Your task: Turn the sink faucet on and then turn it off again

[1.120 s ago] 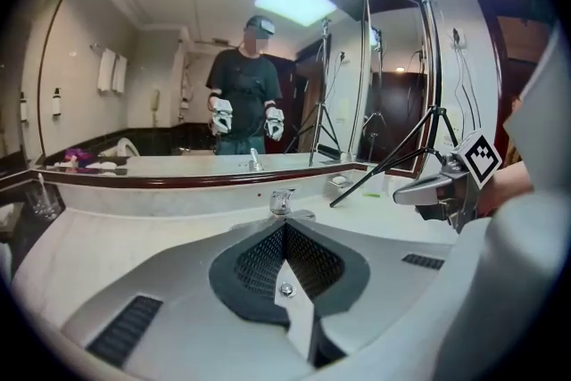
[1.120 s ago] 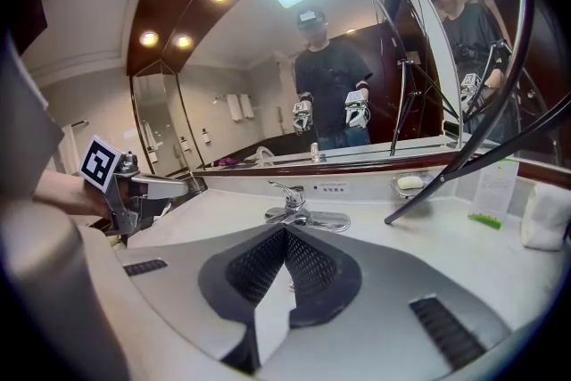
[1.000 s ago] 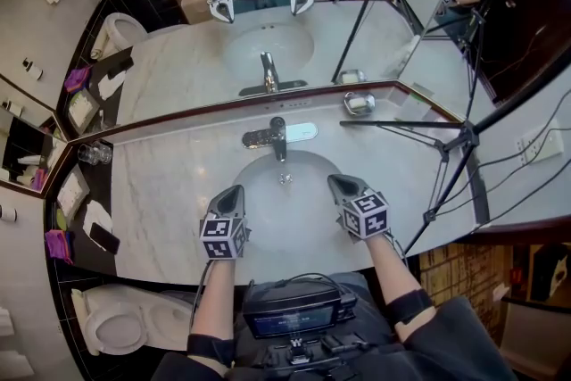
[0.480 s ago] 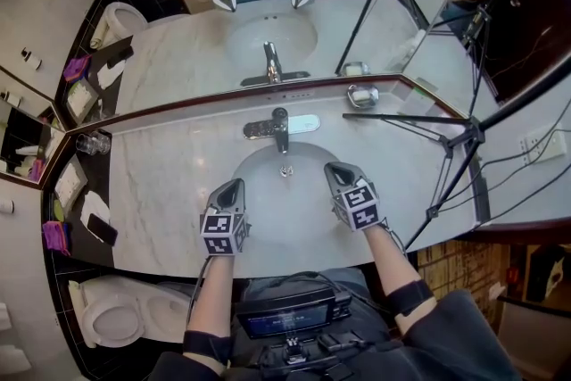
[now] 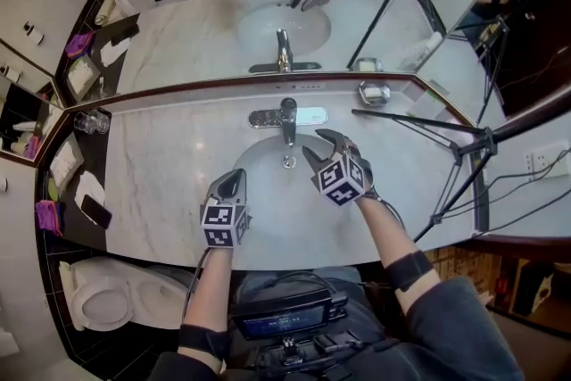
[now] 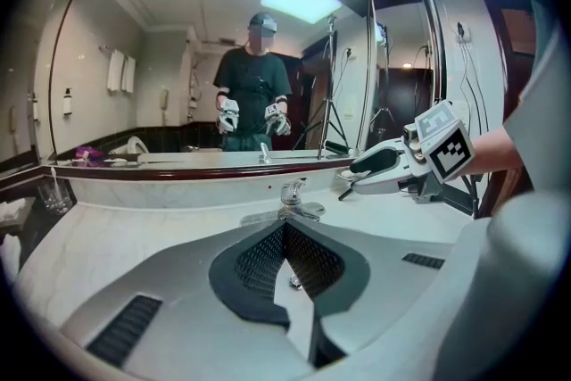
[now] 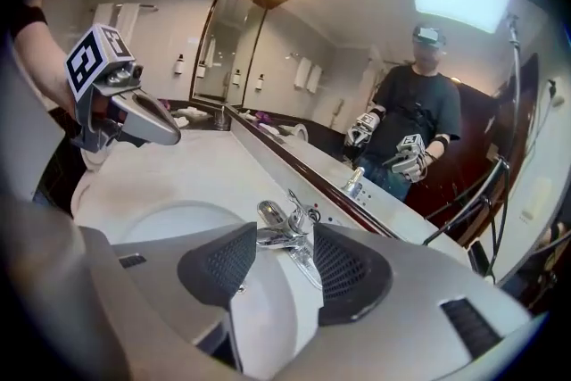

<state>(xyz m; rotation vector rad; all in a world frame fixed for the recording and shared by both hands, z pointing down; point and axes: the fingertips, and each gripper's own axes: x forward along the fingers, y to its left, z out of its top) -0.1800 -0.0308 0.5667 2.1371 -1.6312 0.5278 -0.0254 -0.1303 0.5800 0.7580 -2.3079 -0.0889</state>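
At the far left of the marble table (image 5: 165, 183) a clear glass (image 5: 86, 122) stands near the mirror's (image 5: 178, 40) edge. Next comes the left gripper (image 5: 232, 180), held over the near left rim of the sink (image 5: 272, 196). Its jaws are pressed together with nothing between them, and it points down toward the basin, well short of the tap. The faucet (image 5: 288, 117) rises at the middle of the back rim on its chrome base plate, its spout reaching out over the drain. No water can be made out running from it. Just to its right, over the basin, is the right gripper (image 5: 319, 147), rolled onto its side. Its jaws have just been opening and now stand wide apart and grip nothing. In the right gripper view the faucet (image 7: 281, 232) shows in line with the gap between them, ahead of the pads and untouched. Further right a small metal soap dish (image 5: 375, 92) sits against the mirror, and beyond it a black tripod (image 5: 468, 147) rests its legs on the table.
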